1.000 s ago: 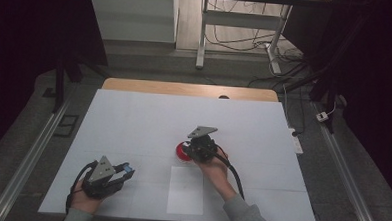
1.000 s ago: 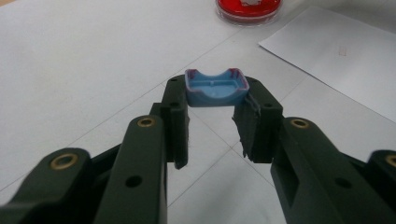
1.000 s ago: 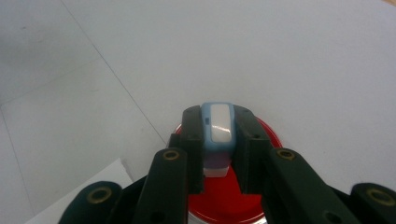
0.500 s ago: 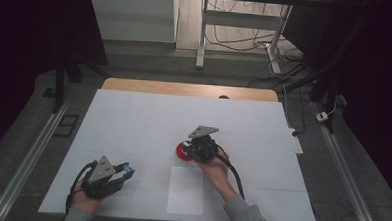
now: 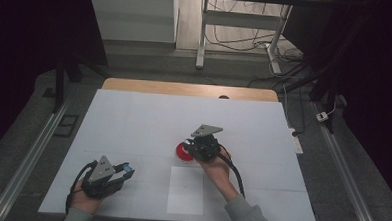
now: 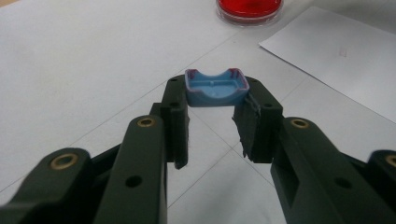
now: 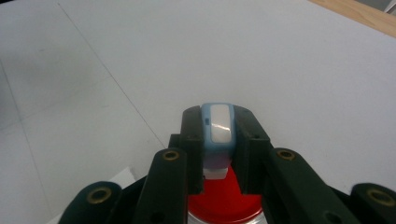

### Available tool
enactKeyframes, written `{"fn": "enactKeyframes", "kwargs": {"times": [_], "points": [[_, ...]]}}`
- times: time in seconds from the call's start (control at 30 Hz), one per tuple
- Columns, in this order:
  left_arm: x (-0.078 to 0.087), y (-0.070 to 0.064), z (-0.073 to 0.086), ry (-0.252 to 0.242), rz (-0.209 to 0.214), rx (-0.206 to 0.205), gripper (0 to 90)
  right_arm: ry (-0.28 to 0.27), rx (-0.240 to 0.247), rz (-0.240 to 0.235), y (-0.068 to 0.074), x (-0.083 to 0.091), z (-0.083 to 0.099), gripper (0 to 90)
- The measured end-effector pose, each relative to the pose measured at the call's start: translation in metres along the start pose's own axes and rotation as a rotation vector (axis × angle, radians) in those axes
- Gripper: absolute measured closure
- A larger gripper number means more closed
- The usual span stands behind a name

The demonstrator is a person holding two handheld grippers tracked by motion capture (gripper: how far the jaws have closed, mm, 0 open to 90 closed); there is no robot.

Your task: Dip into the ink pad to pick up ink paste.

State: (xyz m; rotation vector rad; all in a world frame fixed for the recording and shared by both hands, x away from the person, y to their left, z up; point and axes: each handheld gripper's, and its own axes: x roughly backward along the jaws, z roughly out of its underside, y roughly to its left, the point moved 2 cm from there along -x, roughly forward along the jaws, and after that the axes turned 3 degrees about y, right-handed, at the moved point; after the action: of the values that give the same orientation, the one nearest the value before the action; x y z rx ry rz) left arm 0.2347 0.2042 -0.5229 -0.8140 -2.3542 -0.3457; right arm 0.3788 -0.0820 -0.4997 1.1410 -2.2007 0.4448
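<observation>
Two tongs, each clamped on its part: the left tongs (image 6: 215, 109) hold the blue cap (image 6: 216, 87) aside near the tabletop (image 5: 133, 118) edge, while the right tongs (image 7: 217, 140) poise the pale-blue stamp (image 7: 218, 128) just above the red ink dish (image 5: 183, 152), probably for inking.

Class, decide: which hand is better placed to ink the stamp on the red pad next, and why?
Right. Its tongs grip the pale blue stamp directly over the red pad. The left tongs hold only a blue cap, with the pad farther off.
</observation>
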Motion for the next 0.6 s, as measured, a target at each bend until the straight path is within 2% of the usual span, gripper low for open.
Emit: {"fn": "enactKeyframes", "kwargs": {"times": [0.6], "points": [[0.000,0.000,0.000,0.002,0.000,0.002,65.9,-0.044,-0.020,-0.016,-0.002,0.014,-0.003,75.5]]}}
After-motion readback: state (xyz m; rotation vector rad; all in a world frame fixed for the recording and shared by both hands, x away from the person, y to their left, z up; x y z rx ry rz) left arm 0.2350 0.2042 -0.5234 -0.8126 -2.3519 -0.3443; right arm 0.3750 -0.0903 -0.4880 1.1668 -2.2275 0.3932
